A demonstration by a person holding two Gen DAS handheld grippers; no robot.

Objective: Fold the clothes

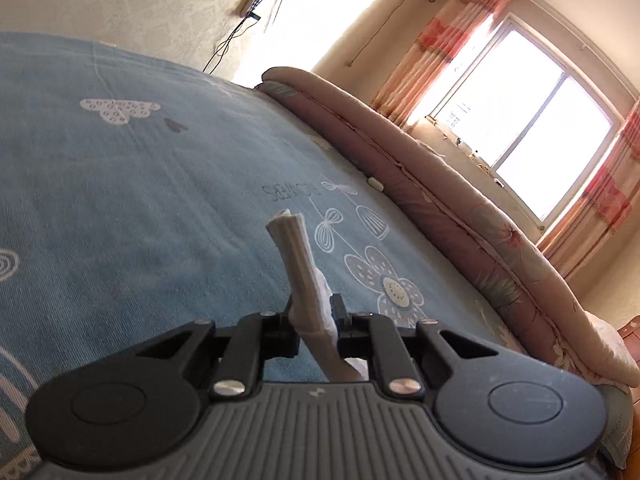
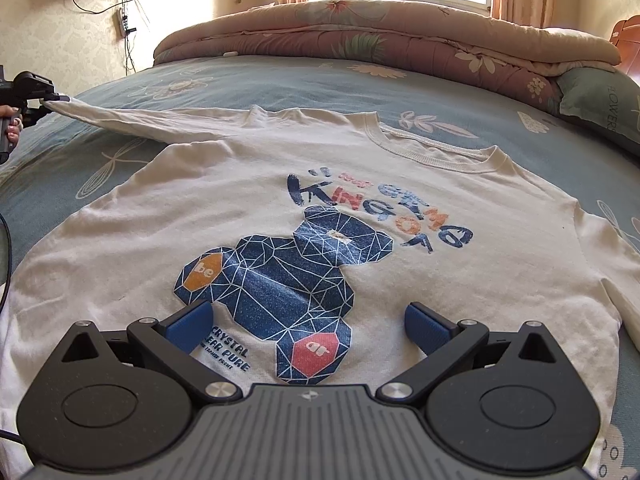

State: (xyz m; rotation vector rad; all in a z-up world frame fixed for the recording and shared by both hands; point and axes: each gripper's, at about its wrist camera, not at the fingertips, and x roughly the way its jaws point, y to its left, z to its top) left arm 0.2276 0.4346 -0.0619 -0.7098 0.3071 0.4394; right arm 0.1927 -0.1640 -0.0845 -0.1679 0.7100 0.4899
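A white long-sleeved shirt (image 2: 224,216) with a blue geometric bear print lies face up on the blue bed sheet (image 2: 280,84). Its left sleeve (image 2: 132,120) is stretched out and lifted off the bed toward the left. My left gripper (image 1: 314,312) is shut on the cuff of that sleeve (image 1: 300,264), whose ribbed end sticks up between the black fingers; the same gripper (image 2: 44,98) shows at the left edge of the right wrist view, held by a hand (image 2: 12,126). My right gripper (image 2: 308,320) hovers open over the shirt's lower front, its blue pads (image 2: 192,326) wide apart with nothing gripped.
A rolled pink floral quilt (image 2: 380,36) lies along the far side of the bed under the window (image 1: 532,132). A green pillow (image 2: 600,100) sits at the right. Cables (image 2: 128,40) hang on the wall at left. A dark cord (image 2: 6,264) trails at the left edge.
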